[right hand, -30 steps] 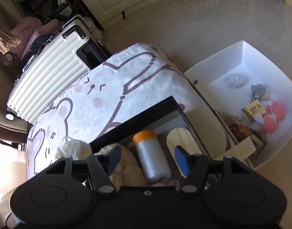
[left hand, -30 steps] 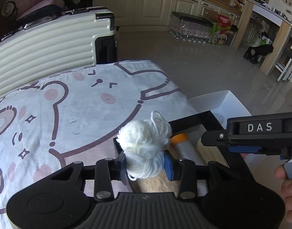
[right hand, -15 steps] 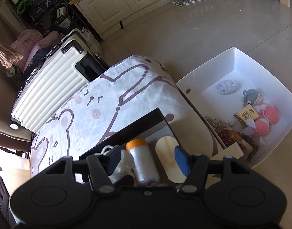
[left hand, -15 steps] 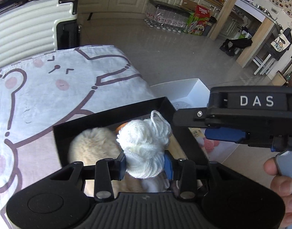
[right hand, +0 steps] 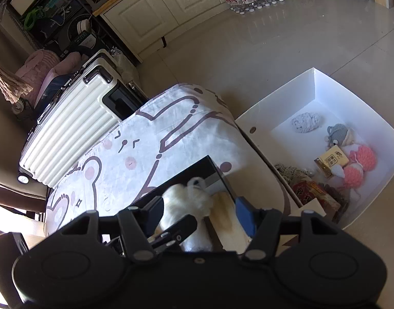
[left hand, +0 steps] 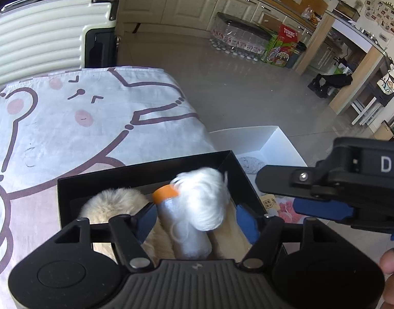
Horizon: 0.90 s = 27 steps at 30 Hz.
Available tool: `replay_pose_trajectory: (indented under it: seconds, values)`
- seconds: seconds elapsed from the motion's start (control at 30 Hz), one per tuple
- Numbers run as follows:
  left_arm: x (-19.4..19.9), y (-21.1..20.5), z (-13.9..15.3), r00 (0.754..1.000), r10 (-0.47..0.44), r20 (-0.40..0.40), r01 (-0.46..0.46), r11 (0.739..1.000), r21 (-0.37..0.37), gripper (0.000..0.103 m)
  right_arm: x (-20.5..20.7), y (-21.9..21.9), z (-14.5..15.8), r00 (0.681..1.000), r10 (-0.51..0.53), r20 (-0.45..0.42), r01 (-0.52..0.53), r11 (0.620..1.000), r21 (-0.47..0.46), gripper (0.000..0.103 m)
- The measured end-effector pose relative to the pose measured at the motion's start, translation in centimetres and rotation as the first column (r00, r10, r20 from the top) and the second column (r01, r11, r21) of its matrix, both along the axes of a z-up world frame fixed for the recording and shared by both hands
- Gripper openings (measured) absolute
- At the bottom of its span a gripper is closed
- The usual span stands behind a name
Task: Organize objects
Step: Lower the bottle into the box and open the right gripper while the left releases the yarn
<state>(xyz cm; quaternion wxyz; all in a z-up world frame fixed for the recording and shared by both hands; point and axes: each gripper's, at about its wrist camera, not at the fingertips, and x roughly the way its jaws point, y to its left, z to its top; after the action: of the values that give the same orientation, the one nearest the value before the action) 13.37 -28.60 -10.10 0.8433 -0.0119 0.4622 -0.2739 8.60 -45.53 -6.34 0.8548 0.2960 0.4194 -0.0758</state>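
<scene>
Left hand-held gripper (left hand: 194,220) over the black box (left hand: 145,173), lower centre of frame; jaws opening, pads clear of the blurred white yarn ball (left hand: 206,200) between them. The ball sits atop the orange-capped bottle (left hand: 182,225). Risk: it rolls off the rounded bottle, or its loose strand snags a pad. Right hand-held gripper (right hand: 199,215) half open, empty.

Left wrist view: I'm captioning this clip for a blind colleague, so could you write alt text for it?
The left gripper, its jaws opening, lets go of a blurred white yarn ball over an open black box that holds an orange-capped spool and a cream furry toy. The box sits on a bear-print cloth, beside a white bin.
</scene>
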Motion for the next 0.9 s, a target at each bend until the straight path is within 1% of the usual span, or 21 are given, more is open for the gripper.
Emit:
replay_pose_trajectory:
  seconds: [0.17,0.33,0.63,0.9]
  values:
    - [-0.1,0.5,0.3,1.0,-0.011,0.009,0.011,1.0,0.019,0.069,0.0,-0.2,-0.2,1.0,-0.013,-0.004,0.013,1.0,0.007,0.063]
    - [-0.3,1.4,0.9,1.0,-0.006,0.025,0.005,1.0,0.031,0.069,0.2,0.4,-0.1,1.0,-0.003,-0.004,0.003,1.0,0.002,0.063]
    - [-0.7,4.3,2.5,0.997,0.061,0.047,-0.064,0.996,0.06,0.069,-0.3,1.2,0.5,1.0,-0.006,-0.006,0.006,1.0,-0.016,0.063]
    - [-1.7,6.7,4.5,0.991,0.117,0.07,-0.123,0.988,0.089,0.069,-1.3,2.4,1.8,1.0,0.023,-0.002,-0.023,0.995,-0.099,0.063]
